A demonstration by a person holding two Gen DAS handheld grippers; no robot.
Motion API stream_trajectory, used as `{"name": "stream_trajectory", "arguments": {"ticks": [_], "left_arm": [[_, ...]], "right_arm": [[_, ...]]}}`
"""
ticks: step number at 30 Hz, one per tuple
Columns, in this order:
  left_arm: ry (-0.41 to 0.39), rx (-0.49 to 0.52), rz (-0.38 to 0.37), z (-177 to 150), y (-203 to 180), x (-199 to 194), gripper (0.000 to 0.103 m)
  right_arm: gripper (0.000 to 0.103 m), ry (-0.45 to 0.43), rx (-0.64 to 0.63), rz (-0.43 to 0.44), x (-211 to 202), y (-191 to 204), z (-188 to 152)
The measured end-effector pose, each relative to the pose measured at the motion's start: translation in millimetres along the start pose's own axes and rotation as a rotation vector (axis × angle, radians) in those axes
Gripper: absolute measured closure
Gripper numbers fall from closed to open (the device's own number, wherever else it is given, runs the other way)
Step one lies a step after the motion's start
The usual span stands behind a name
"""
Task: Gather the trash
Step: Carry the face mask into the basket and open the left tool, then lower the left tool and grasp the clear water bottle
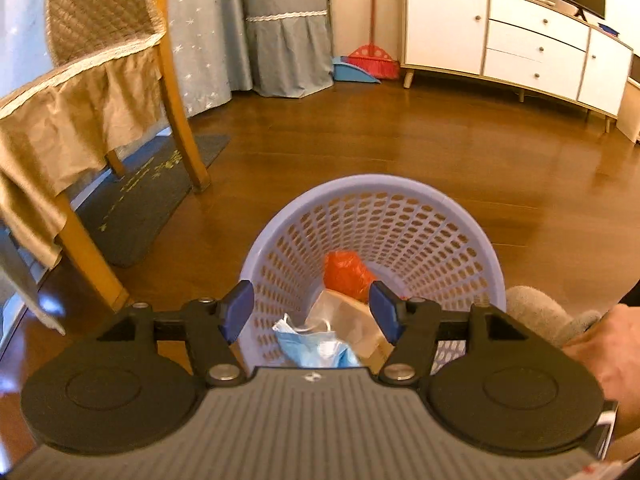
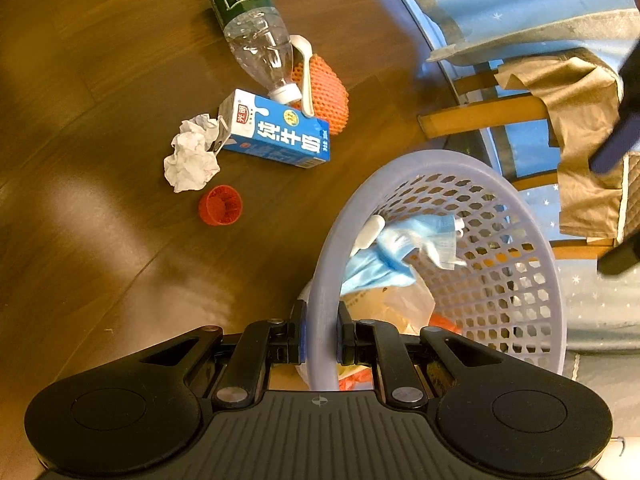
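1. Right now the right gripper [image 2: 319,344] is clamped on the near rim of the lilac basket [image 2: 520,216], one finger outside the wall and one inside, so the step in hand looks like holding or carrying the bin
2. Meanwhile the left gripper [image 1: 312,312] hovers over the basket's mouth with its jaws wide and nothing between them
3. Already in the basket lie a blue face mask [image 2: 396,248], a pale bag [image 1: 348,320] and an orange wrapper [image 1: 346,270]
4. Still on the wooden floor [image 2: 80,240], well apart from the basket, sit a milk carton [image 2: 276,132], a clear bottle [image 2: 248,24], crumpled paper [image 2: 190,156], a red cup [image 2: 221,205], an orange foam net [image 2: 328,92] and a white spoon [image 2: 306,76]
5. Next, I judge, the left gripper needs to swing to that pile and pinch a piece, the nearby red cup being a likely start, while the right steadies the bin
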State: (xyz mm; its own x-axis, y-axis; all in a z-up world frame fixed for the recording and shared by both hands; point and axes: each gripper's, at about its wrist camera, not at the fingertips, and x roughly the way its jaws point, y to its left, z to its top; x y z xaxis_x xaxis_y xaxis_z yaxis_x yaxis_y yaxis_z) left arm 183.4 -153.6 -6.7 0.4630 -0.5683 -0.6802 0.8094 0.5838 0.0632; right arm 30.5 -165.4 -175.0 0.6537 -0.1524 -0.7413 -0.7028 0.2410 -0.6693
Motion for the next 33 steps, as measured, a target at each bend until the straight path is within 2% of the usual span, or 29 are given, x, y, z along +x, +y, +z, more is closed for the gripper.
{"name": "stream_trajectory", "arguments": {"ticks": [8,17,25,33], "left_arm": [[0.048,-0.001,0.055,-27.5,23.7,-27.6,0.044],[0.143,-0.023,0.137,-84.6,53.3,-56.2,0.044],[0.222,-0.034,0.135,-136.5,57.4,-70.3,0.044],[0.292,0.007,0.128,-179.5,62.8,-70.9,0.044]], "right_arm": [[0.093,0.004,0.006,-0.001,0.0,-1.0,-1.4],[0.093,0.008,0.004,-0.016,0.9,-0.1,-2.2],[0.093,0.007,-0.010,-0.042,2.2,0.1,-2.0],[0.093,0.004,-0.010,-0.054,3.6,-2.7,-0.9]]}}
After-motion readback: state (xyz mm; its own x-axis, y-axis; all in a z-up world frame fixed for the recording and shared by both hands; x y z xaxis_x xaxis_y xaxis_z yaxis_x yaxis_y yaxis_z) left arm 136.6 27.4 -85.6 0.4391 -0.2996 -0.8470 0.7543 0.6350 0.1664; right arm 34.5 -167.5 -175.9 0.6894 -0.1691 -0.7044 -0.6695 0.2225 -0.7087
